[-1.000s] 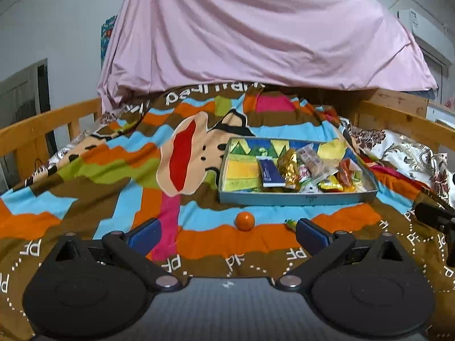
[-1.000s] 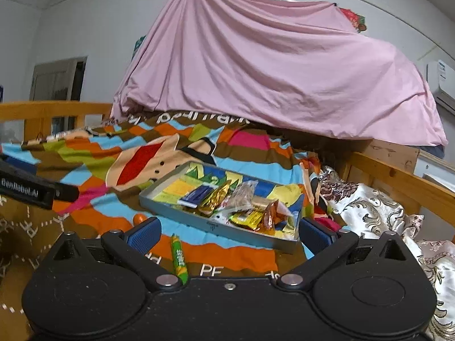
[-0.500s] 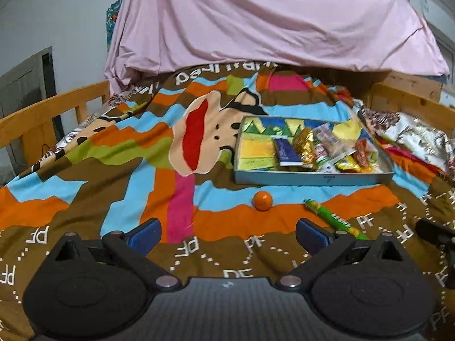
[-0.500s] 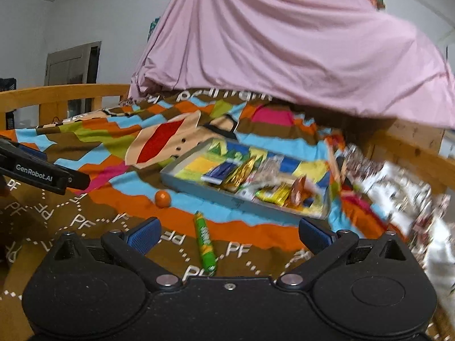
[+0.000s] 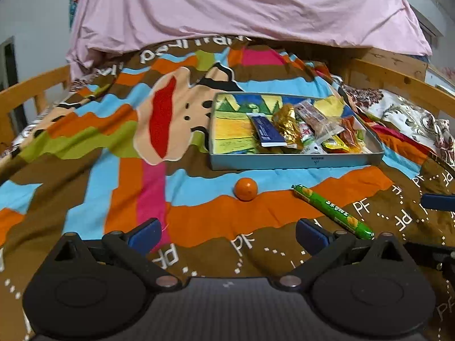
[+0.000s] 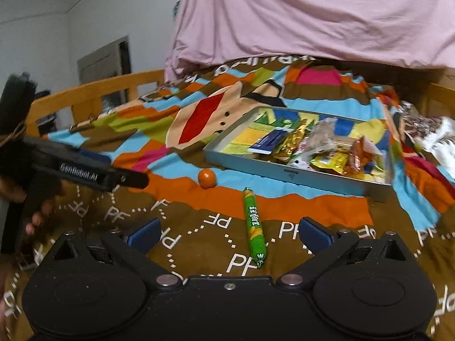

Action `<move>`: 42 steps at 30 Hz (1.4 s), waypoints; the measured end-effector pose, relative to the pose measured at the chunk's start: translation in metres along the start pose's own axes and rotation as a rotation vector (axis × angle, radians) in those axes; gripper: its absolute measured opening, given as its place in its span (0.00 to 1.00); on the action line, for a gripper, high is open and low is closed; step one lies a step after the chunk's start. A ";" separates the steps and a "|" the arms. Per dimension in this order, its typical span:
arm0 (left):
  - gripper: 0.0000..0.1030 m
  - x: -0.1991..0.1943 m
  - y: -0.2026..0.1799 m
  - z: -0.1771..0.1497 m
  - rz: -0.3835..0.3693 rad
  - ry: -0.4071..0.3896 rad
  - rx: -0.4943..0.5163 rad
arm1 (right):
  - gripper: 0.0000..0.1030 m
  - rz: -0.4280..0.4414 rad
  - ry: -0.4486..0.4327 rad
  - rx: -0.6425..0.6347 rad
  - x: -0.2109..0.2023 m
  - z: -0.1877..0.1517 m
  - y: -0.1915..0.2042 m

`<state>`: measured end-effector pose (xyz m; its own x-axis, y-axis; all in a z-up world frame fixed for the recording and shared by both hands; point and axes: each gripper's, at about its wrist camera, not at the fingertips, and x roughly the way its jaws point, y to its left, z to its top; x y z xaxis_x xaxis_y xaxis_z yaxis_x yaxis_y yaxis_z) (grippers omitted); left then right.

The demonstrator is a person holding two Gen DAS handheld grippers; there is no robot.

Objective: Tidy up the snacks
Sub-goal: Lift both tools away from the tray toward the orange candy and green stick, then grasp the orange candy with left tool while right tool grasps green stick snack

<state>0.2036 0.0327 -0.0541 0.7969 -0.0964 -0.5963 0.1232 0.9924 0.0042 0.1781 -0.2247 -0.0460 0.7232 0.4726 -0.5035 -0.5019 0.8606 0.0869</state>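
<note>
Hidden or unclear: whatever lies under the pink sheet at the head of the bed is fully covered. The lower packets in the tray pile are overlapped and cannot be told apart; print on the wrappers is not legible. In the left wrist view only a blue fingertip of the right hand-held gripper is seen, cut off at the right edge. In the right wrist view the left hand-held gripper is seen from the side at the left edge, gripped by a hand that is largely cut off.

Container: a shallow grey tray is set on the patterned blanket. Its left part is bare, showing a coloured liner. A dark blue packet, a gold foil packet, a clear wrapped snack and yellow and orange packets are piled in the middle and right part.

Outside the tray: a small orange ball lies on the blanket near the tray's front wall. A green tube snack lies on the blanket beside it, apart from both.

Grippers: both are spread wide and hold nothing. The green tube lies ahead of the right one, between its fingers' lines.
</note>
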 end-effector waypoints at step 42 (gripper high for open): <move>0.55 0.150 0.007 0.028 -0.291 0.099 0.120 | 0.63 0.144 0.138 0.100 0.105 -0.001 -0.037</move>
<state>0.3407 0.0234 -0.1214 0.6577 -0.3604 -0.6614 0.4108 0.9077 -0.0861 0.2716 -0.2072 -0.1028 0.5722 0.5672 -0.5923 -0.5404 0.8041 0.2478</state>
